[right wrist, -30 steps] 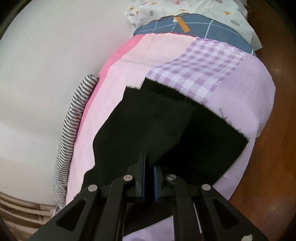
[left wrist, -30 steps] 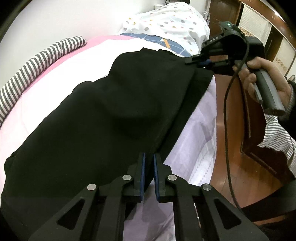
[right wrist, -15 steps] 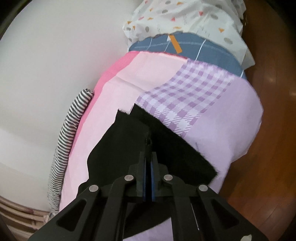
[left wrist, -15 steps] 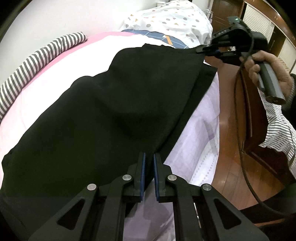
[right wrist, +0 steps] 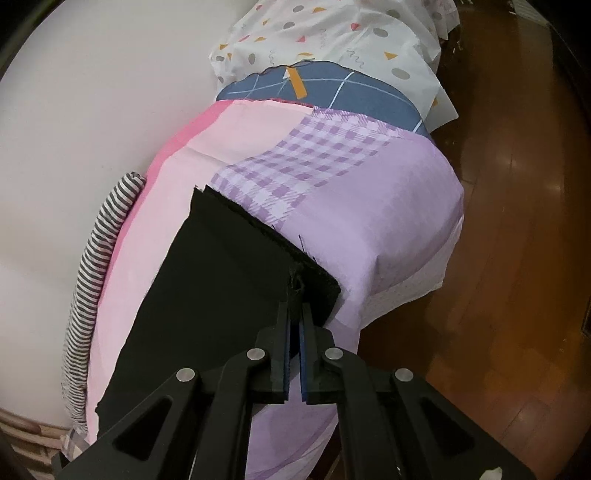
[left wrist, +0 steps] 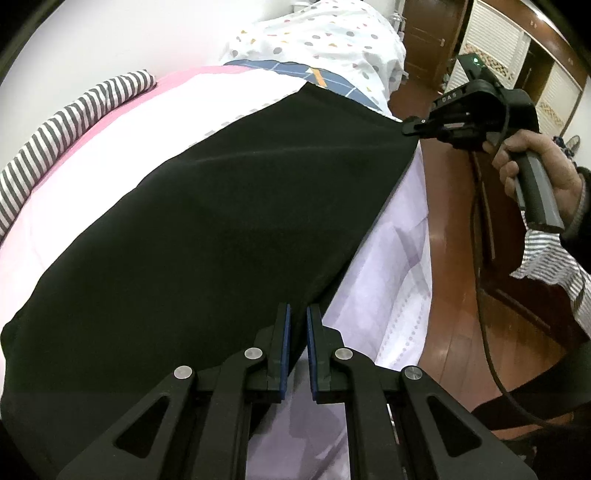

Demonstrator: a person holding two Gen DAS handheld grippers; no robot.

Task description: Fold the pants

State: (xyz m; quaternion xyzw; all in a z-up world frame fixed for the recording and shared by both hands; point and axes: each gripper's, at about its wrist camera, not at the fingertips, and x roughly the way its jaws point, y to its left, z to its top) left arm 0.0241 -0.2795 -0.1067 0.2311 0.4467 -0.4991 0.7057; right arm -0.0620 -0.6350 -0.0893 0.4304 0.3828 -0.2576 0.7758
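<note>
- On the bed (right wrist: 399, 192), over its pink and lilac patchwork cover, the black pants (left wrist: 229, 206) lie spread flat, with their long axis running from the near corner by the left tool (left wrist: 297, 321) away to the far corner by the right tool (right wrist: 295, 317).
- The left tool's two fingers stand close together, with a narrow gap between the blue pads. The near edge of the pants runs into that gap, so it looks to be pinching the cloth at the edge nearest the bedside, though the contact itself is hard to make out.
- The right tool is pressed together on the far corner of the pants. In its own view, the cloth bunches just ahead of the fingertips, and the frayed hem runs off to the upper left.
- The edge of the pants between the two tools looks taut and straight, parallel to the side of the bed next to the wooden floor (right wrist: 517, 184).
- The rest of the garment lies toward the wall from both tools, where a striped bolster (left wrist: 74, 118) sits along the far side of the bed.
- Judging from this, any fold would carry the held edge across toward that bolster. Both tools would have to travel together to keep the edge straight.
- A dotted quilt (right wrist: 332, 33) and a blue checked cloth (right wrist: 332, 88) are heaped at the head of the bed, beyond the hem.
</note>
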